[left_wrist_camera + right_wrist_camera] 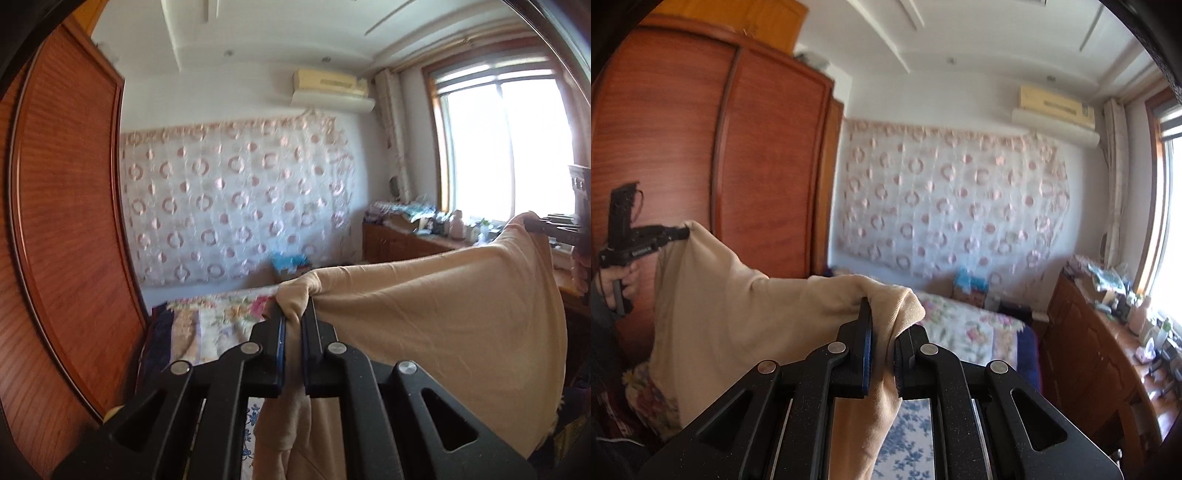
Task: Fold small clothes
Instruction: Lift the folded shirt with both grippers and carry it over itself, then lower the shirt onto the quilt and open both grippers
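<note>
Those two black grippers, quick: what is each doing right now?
Left gripper: closed on the beige garment.
Right gripper: closed on the same garment's other end.

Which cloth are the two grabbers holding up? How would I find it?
Start at the bed with the flowery bedspread below the wall hanging. Above it hangs the beige garment, stretched in the air between the left gripper and right gripper. It is plain tan; everything around it has flowers or circles.
</note>
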A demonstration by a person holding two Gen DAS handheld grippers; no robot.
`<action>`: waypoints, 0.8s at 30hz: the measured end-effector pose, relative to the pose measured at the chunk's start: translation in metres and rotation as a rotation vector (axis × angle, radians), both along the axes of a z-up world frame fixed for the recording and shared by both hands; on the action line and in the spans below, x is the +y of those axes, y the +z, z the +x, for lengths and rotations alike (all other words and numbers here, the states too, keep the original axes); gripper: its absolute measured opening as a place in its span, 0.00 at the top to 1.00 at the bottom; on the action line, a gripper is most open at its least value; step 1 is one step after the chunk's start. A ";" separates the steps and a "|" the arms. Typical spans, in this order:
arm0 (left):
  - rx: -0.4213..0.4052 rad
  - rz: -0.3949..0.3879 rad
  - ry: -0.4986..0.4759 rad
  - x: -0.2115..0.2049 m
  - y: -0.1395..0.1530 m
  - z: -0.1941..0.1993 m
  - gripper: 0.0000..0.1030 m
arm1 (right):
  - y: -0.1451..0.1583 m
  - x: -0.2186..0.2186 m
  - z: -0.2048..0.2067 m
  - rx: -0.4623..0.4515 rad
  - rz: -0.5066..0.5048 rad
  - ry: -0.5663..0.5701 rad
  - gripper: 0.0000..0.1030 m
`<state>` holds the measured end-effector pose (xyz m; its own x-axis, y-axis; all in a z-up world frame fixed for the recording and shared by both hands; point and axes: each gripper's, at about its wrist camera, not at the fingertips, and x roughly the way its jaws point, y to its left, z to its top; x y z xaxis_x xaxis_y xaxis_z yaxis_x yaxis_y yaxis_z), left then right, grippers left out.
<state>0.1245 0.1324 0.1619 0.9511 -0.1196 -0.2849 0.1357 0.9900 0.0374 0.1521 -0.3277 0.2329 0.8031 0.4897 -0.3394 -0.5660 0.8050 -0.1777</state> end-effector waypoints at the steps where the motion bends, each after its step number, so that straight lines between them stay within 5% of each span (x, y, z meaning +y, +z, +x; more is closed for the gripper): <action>1: 0.023 0.006 0.006 -0.001 -0.013 0.018 0.94 | -0.014 0.004 0.023 0.021 -0.020 -0.022 0.94; 3: 0.105 0.032 0.012 -0.006 -0.048 0.066 0.88 | -0.049 0.008 0.073 0.093 -0.024 -0.055 0.93; 5: 0.192 0.034 0.014 -0.009 -0.077 0.098 0.69 | -0.089 0.012 0.119 0.173 -0.069 -0.121 0.88; 7: 0.251 0.018 0.026 -0.006 -0.104 0.118 0.63 | -0.127 0.013 0.154 0.237 -0.104 -0.229 0.66; 10: 0.334 0.019 0.038 -0.010 -0.135 0.122 0.57 | -0.169 0.007 0.174 0.305 -0.121 -0.282 0.57; 24: 0.455 -0.058 0.082 0.005 -0.217 -0.018 0.57 | -0.265 -0.011 0.048 0.420 -0.055 -0.188 0.57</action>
